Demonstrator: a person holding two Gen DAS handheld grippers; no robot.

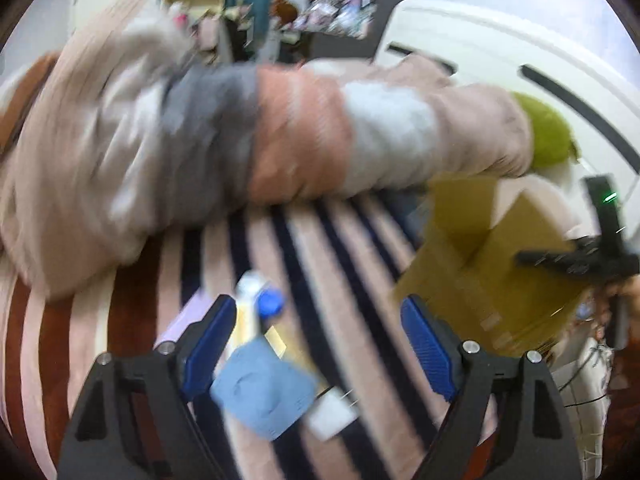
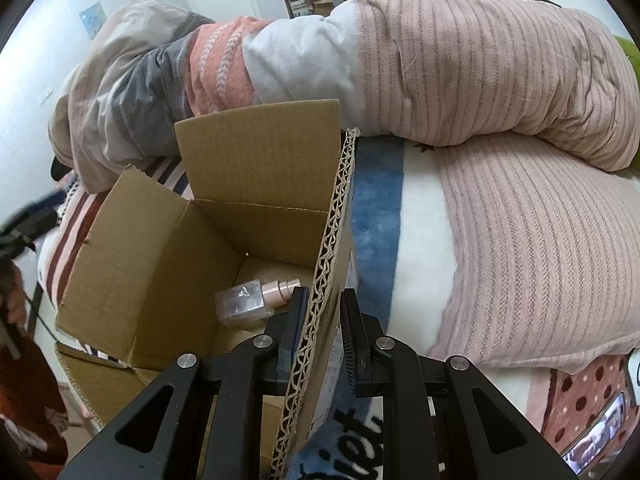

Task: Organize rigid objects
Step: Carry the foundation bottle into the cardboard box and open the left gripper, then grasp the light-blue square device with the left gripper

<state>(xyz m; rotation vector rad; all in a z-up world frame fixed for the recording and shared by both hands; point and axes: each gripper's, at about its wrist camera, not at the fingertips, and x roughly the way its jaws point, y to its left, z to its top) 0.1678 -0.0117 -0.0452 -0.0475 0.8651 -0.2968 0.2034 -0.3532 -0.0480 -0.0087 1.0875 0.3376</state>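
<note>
Cardboard sits pinched in the right gripper (image 2: pixel 320 316), its jaws clamped on the box (image 2: pixel 160 264) flap's edge — likely to steady the box on the bed (image 2: pixel 420 248) for loading. A bottle (image 2: pixel 256 300) already lies inside. Nearer the bed's left edge, the left gripper (image 1: pixel 318 344) hangs spread and empty over a blue packet (image 1: pixel 262 394) and blurred small items, probably next. Bedding (image 2: pixel 460 68) is heaped beyond.

We see even, soft indoor light in both views. The left wrist view smears with motion blur; the right stays sharp. Fisheye bending darkens the corners.
</note>
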